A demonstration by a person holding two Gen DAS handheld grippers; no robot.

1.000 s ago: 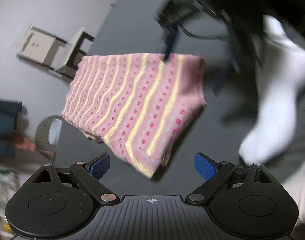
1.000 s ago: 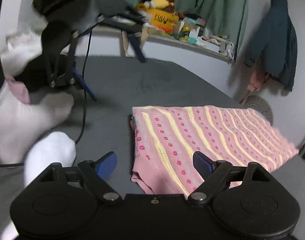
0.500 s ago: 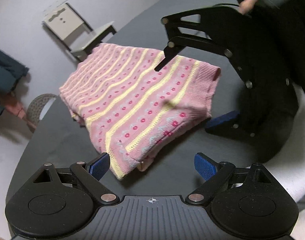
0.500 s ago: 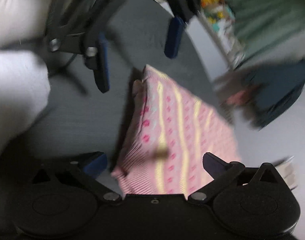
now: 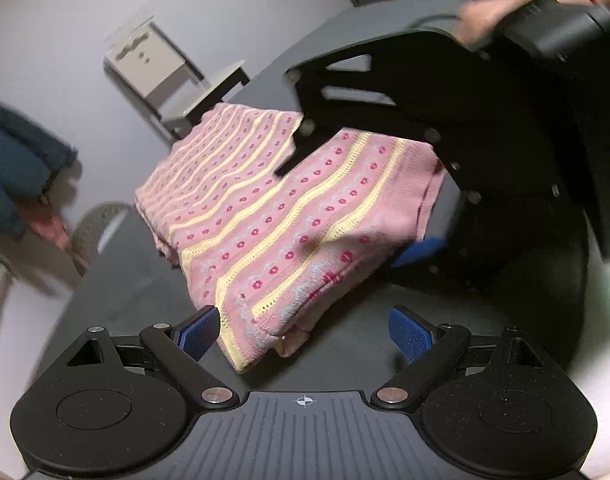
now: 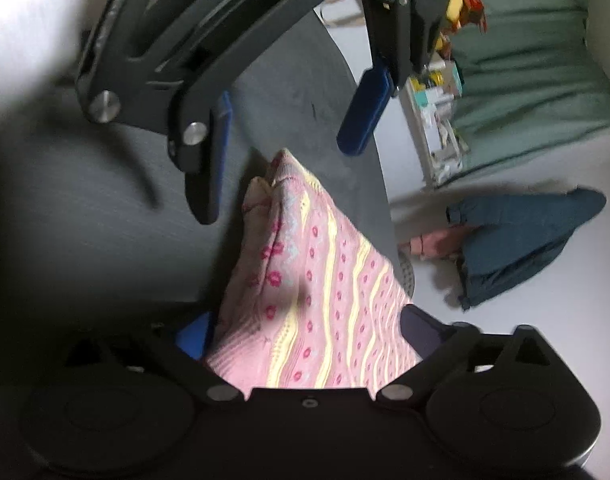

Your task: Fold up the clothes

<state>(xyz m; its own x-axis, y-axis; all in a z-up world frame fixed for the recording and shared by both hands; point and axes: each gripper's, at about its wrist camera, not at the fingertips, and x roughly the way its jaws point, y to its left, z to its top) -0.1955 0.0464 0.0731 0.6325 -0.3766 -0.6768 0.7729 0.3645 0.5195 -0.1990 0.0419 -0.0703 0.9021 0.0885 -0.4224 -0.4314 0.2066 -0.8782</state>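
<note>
While no writing is legible, the folded pink sweater lies on a dark grey table between the spread fingers of both the left gripper and right gripper, near a pale wall.

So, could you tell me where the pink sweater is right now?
The pink sweater lies folded on the dark table, its near corner between the open left tongs and its right edge inside the open right tongs.
</note>
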